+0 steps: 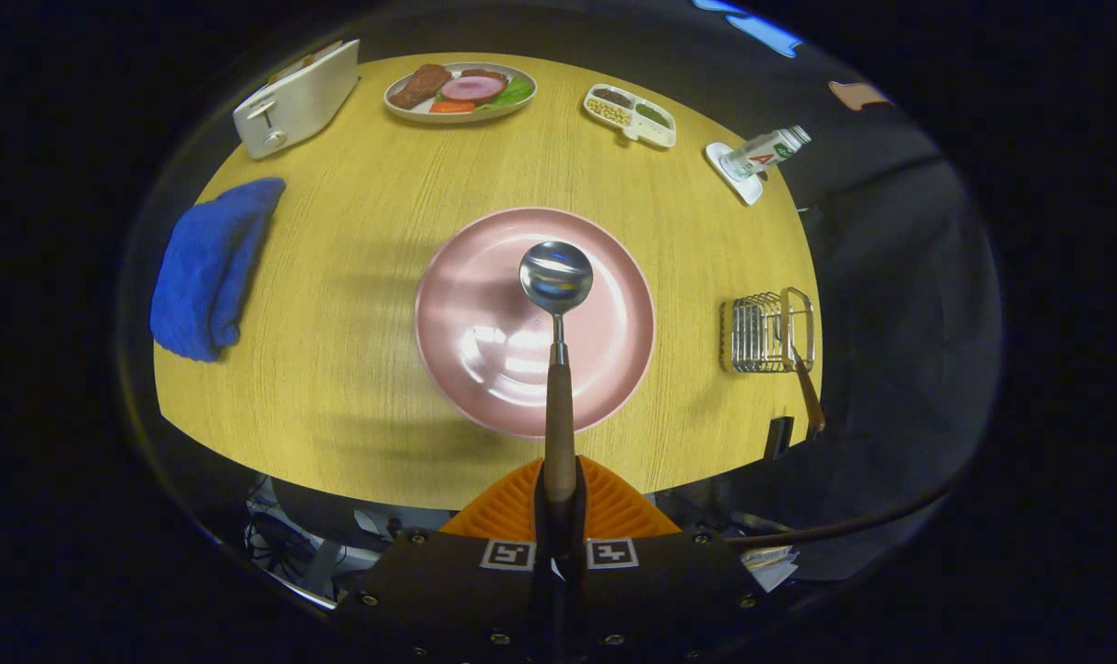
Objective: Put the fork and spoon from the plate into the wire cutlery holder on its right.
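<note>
The gripper (pixel 559 493) holds the spoon (pixel 558 350) by its wooden handle, both fingers (pixel 514 505) pressed against the handle from either side. The spoon points straight ahead of the fingers, its metal bowl over the middle of the pink plate (pixel 484 369). Whether the spoon touches the plate cannot be told. The plate carries nothing else on its surface.

The plate sits at the centre of a round wooden table (pixel 355 369). To the plate's right, near the table edge, stands the wire holder (pixel 766 332). A second wooden handle, belonging to the fork (pixel 807 397), leans out of the holder toward the table edge; its head is hidden among the wires.

Beyond the plate, at the far side of the table: a white toaster (pixel 295 100) to the left, a plate of food (pixel 459 90) in the middle, a divided white tray (pixel 630 114) with small portions further right, and a bottle (pixel 766 151) lying tilted on a white coaster (pixel 739 180). A folded blue towel (pixel 209 267) lies at the left side of the table, well apart from the pink plate.
</note>
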Demonstrator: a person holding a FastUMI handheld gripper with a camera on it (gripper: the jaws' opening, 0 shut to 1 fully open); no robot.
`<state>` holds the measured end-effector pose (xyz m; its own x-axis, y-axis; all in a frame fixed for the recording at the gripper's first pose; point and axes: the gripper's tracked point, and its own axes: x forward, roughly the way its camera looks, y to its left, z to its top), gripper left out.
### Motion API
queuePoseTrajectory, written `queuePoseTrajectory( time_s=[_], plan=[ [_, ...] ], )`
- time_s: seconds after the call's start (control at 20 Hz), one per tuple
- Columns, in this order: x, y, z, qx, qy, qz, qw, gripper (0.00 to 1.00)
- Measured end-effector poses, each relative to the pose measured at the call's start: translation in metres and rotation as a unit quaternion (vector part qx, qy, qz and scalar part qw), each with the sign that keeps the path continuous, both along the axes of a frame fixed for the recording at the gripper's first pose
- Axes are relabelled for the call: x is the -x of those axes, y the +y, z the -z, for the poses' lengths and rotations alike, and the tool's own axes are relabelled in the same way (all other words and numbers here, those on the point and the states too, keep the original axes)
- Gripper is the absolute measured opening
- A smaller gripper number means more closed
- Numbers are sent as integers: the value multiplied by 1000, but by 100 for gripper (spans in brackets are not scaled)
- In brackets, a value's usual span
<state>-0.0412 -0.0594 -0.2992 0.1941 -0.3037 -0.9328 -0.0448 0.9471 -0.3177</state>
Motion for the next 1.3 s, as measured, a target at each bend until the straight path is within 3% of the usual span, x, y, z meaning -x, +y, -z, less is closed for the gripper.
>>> queuePoseTrajectory(
  time_s=[0.5,0.9,1.3],
  plan=[
    [-23,-106,-41,11,-22,126,992,6],
    [-28,-166,-35,-28,-9,237,971,6],
    [-24,-186,-19,-67,21,283,956,6]
  ],
)
